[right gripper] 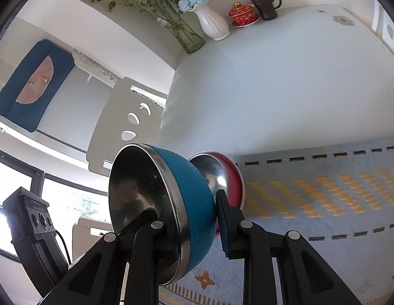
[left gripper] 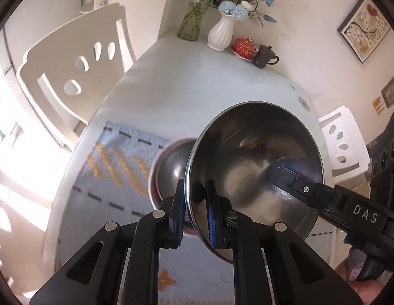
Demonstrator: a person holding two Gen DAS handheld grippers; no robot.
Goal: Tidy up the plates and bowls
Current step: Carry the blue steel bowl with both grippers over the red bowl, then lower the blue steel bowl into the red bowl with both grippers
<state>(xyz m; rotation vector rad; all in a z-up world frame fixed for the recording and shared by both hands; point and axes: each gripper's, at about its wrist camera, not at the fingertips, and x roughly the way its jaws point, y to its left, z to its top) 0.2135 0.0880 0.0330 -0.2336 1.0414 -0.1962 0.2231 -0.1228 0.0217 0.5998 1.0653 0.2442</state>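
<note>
1. Both grippers, left gripper and right gripper, are clenched on the blue bowl by opposite rims, holding it tilted above the mat.
2. Level it, then lower it squarely into the red bowl resting on the surface.

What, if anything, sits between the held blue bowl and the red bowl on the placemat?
Nothing visible does. Both the left gripper and the right gripper clamp the blue bowl's rim, tilted above the placemat. The red bowl lies just behind it with its steel inside showing empty; vases and teaware stand at the table's far edge.
</note>
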